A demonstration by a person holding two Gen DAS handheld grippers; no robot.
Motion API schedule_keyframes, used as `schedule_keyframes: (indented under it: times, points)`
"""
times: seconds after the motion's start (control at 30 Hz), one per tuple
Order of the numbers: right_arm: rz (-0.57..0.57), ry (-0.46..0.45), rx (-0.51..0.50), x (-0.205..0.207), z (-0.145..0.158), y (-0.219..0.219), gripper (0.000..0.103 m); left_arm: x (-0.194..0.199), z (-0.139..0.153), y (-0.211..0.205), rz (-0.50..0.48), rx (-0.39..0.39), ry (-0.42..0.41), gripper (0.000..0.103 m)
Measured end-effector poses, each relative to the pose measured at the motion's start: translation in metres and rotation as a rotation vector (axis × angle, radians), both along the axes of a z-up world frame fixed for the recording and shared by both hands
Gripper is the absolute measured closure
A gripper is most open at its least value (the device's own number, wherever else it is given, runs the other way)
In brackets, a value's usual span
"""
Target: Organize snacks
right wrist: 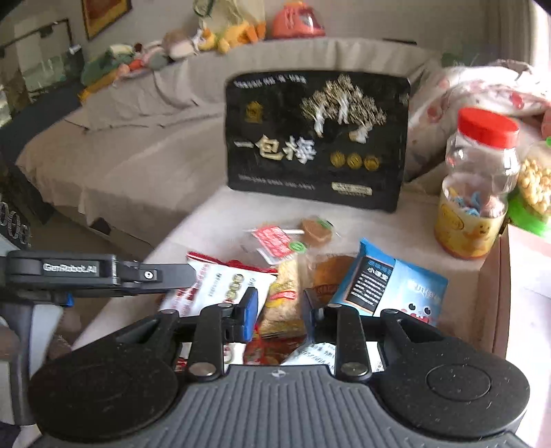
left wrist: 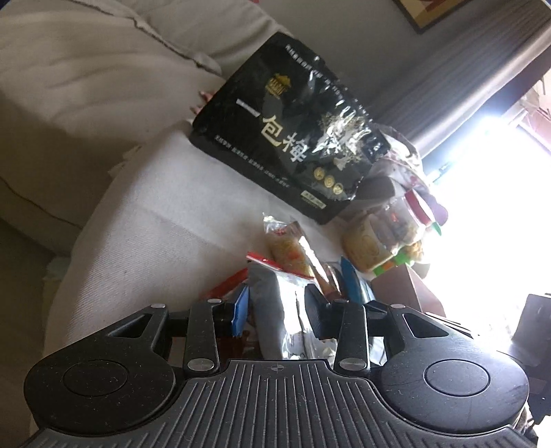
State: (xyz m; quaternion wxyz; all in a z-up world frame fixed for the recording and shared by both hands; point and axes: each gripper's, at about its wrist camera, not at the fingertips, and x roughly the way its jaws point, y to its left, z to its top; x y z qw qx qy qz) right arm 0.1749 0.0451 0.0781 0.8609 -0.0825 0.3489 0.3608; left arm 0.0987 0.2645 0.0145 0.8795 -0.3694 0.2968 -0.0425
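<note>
Snacks, sorting prob. early: black foil bag upright at cream cloth seat's far edge, small packets heaped at near edge. L claw half-open, silver packet between, grip unclear; R claw narrow.

You face a glossy black foil pouch standing on a matt, woven cloth cover. Beside it a clear plastic jar carries a smooth red plastic lid. Crinkled, shiny plastic snack wrappers lie nearby.

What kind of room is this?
Probably a living room at home: a covered sofa, soft toys along its back, a framed picture on the wall, and snacks piled nearby.
</note>
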Motion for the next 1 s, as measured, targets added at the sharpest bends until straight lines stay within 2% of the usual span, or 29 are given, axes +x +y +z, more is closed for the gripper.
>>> schedule_keyframes:
  times: [0.2,0.3,0.43,0.53,0.57,0.63,0.7,0.87,1.0]
  points:
    - [0.036,-0.024,-0.090,-0.013,-0.019,0.017,0.075,-0.012,-0.003,0.001,-0.006,-0.016,0.007,0.063]
    - [0.037,-0.047,-0.088,-0.015,-0.023,0.017,0.075,-0.016,-0.004,0.002,-0.020,-0.025,-0.009,0.063]
    - [0.022,-0.024,-0.064,-0.013,-0.023,0.013,0.075,-0.012,-0.006,-0.004,-0.023,-0.023,-0.026,0.063]
    - [0.007,-0.016,-0.048,-0.015,-0.022,0.004,0.075,-0.012,0.004,-0.009,-0.046,-0.031,-0.014,0.063]
    - [0.004,-0.019,-0.044,-0.016,-0.020,0.000,0.075,-0.015,0.008,-0.012,-0.061,-0.031,-0.032,0.063]
    - [-0.001,-0.015,-0.030,-0.018,-0.018,-0.008,0.075,-0.020,0.019,-0.021,-0.089,-0.018,-0.080,0.063]
    - [-0.014,-0.017,-0.018,-0.020,-0.016,-0.016,0.075,-0.019,0.023,-0.031,-0.102,0.002,-0.092,0.063]
    - [-0.039,-0.006,0.001,-0.022,-0.019,-0.032,0.075,0.005,0.014,-0.057,-0.121,0.066,-0.016,0.063]
    - [-0.043,0.015,0.027,-0.025,-0.020,-0.043,0.075,0.019,0.012,-0.078,-0.171,0.124,0.000,0.064]
